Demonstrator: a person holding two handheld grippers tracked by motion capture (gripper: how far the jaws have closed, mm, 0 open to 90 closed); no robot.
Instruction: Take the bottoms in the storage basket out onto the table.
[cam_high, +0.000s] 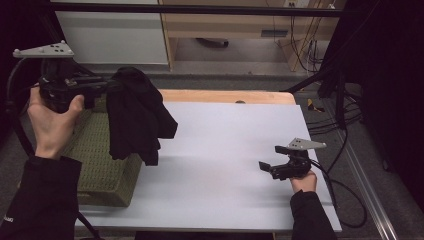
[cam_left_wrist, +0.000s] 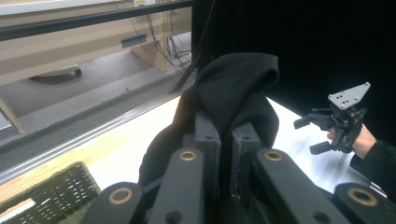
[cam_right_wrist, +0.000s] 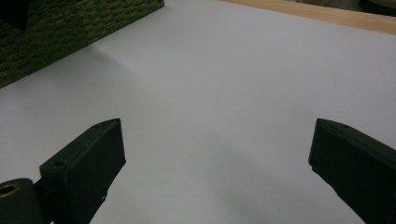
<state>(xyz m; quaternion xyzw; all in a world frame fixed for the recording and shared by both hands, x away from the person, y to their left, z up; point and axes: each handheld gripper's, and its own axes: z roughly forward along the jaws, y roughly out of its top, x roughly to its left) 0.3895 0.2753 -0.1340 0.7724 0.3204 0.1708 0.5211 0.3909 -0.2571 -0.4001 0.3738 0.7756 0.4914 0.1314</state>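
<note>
Our left gripper (cam_left_wrist: 223, 154) has its two black jaws pinched hard together on a fold of the black, soft fabric garment (cam_high: 135, 115), so that the cloth bunches up above the jaws in the left gripper view and the rest hangs free below. We hold it raised above the left edge of the desk, over the olive-green woven basket (cam_high: 102, 165) that sits at the desk's left side; we judge that the high, one-point grip is there to let the garment fall out to its full length and come clear of the basket before it is set down. The hem dangles just past the basket's right wall, over the white sheet covering the desk (cam_high: 225, 150). Our right gripper (cam_high: 270, 162) waits low near the right edge of the desk, its jaws spread wide with nothing between them, only bare white surface ahead of them in the right gripper view. It points back towards the hanging cloth, which to us reads as a readiness to take a second corner once the garment comes across. A strip of light wood shows along the desk's far edge.
</note>
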